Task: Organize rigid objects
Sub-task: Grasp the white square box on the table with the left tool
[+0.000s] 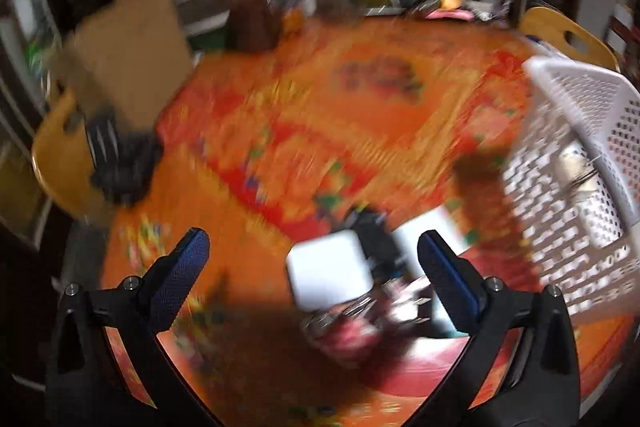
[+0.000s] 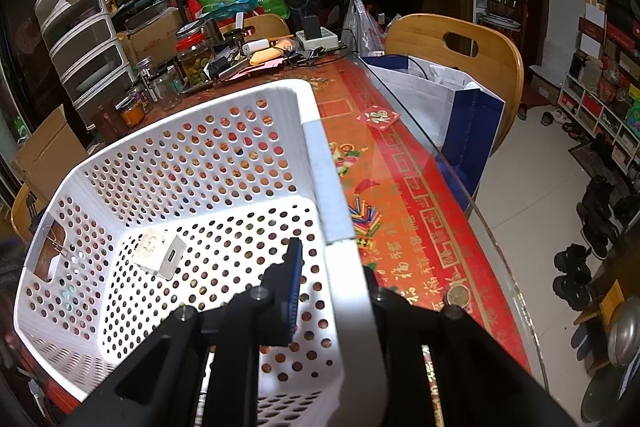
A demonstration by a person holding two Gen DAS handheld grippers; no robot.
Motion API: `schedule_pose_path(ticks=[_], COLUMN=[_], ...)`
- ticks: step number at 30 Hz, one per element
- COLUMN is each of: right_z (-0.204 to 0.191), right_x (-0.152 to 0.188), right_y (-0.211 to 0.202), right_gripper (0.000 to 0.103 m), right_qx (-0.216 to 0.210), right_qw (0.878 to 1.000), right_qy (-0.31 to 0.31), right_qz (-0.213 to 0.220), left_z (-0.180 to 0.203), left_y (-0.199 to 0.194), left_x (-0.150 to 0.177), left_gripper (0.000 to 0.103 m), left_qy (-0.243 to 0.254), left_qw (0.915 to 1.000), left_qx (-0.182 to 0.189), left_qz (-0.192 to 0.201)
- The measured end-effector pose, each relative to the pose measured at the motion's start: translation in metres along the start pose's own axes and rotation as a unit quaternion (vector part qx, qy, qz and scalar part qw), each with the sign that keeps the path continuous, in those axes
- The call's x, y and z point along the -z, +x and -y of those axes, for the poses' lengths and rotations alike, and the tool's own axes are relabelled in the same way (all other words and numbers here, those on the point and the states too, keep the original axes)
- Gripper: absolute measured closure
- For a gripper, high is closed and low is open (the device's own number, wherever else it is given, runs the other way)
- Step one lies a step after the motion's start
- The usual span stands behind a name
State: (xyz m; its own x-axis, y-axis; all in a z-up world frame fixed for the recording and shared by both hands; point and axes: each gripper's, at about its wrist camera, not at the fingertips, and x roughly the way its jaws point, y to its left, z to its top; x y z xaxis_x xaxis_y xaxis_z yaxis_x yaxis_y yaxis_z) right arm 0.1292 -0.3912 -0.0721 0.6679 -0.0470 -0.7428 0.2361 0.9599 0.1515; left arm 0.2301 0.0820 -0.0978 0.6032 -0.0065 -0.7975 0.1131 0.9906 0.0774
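Left gripper (image 1: 312, 267): jaws spread wide, nothing grasped. It hangs over the orange patterned table (image 1: 320, 99); the view is heavily blurred. Below and between the fingers lie a white block (image 1: 330, 273) and dark items too smeared to identify. The white perforated basket (image 1: 580, 163) stands at the right of that view.

Right gripper (image 2: 332, 291): clenched on the basket's near right rim, one finger inside the wall, the other outside.

Inside the basket, on its floor toward the left, lies a white charger cube (image 2: 158, 253). A binder clip (image 2: 54, 239) hangs at the left handle slot.
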Motion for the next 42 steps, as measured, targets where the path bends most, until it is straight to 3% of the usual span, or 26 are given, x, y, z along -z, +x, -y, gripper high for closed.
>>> schedule_pose_path(ticks=[4,12,21,34,36,37,42], right_z=[0.0,0.001,0.0,-0.001,-0.001,-0.002,-0.002], right_x=[0.0,0.0,0.0,0.002,0.002,0.002,0.002], right_y=[0.0,-0.001,0.0,0.0,0.0,0.0,0.0], right_gripper=[0.088,0.088,0.088,0.088,0.088,0.088,0.088], right_qx=[0.006,0.011,0.013,0.012,0.012,0.013,0.013], right_qw=[1.0,1.0,1.0,1.0,1.0,1.0,1.0], right_qy=[0.001,0.001,0.0,0.001,0.002,0.002,0.001], right_qz=[-0.003,-0.003,-0.004,-0.002,-0.002,-0.002,-0.002], left_z=[-0.021,-0.024,-0.018,-0.006,-0.005,-0.003,0.005], left_y=[0.007,0.032,0.049,0.056,0.054,0.053,0.045], left_x=[0.024,0.033,0.033,0.027,0.027,0.027,0.03], left_gripper=[0.001,0.0,0.003,0.026,0.044,0.048,0.048], left_qy=[-0.027,-0.024,-0.021,-0.007,-0.007,-0.003,0.018], left_qw=[0.9994,0.9983,0.9986,0.9988,0.9983,0.9981,0.9997], left_qx=[0.023,0.046,0.031,0.031,0.046,0.051,0.005], left_qz=[-0.001,-0.027,-0.037,-0.037,-0.037,-0.034,-0.015])
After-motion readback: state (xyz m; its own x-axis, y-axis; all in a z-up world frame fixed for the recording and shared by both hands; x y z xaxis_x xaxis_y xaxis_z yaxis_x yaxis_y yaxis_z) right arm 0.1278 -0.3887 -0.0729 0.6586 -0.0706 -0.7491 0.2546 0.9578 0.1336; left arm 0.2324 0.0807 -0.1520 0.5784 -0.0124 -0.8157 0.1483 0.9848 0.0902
